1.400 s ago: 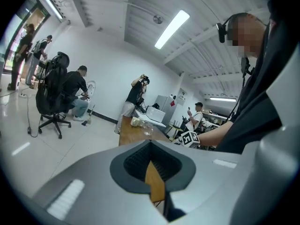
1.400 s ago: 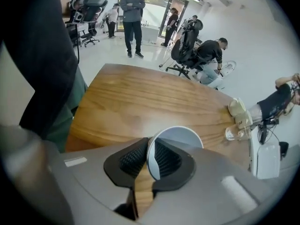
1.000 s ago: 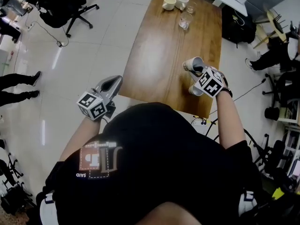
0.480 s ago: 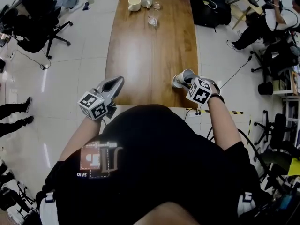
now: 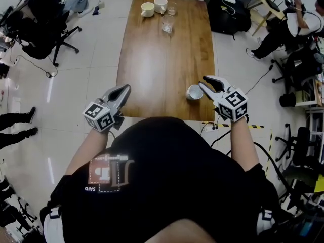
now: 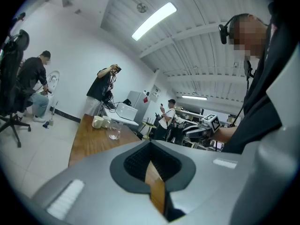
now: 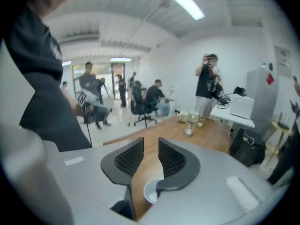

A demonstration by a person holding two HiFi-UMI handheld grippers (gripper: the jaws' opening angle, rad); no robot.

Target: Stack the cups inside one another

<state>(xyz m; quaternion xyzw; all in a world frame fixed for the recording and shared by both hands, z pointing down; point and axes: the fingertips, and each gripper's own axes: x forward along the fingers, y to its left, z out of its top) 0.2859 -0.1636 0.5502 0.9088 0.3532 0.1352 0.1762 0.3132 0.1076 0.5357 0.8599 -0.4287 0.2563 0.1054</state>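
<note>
Table (image 5: 162,59) brown woodgrain. Near cup (image 5: 194,92) white. Far mugs (image 5: 147,9) cream. Floor (image 5: 91,49) pale glossy tile. Person's shirt (image 5: 167,176) black.

The right gripper (image 5: 207,82) has let go of the cup (image 5: 194,91), now upright on the table (image 5: 162,59), its fingers (image 5: 216,79) opening

Only legible txt: "SAID", white print on back of person's black shirt (image 5: 157,176).

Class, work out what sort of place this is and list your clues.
Probably an open office or lab workspace: a swivel chair, a long wooden table and a ceiling strip light.
</note>
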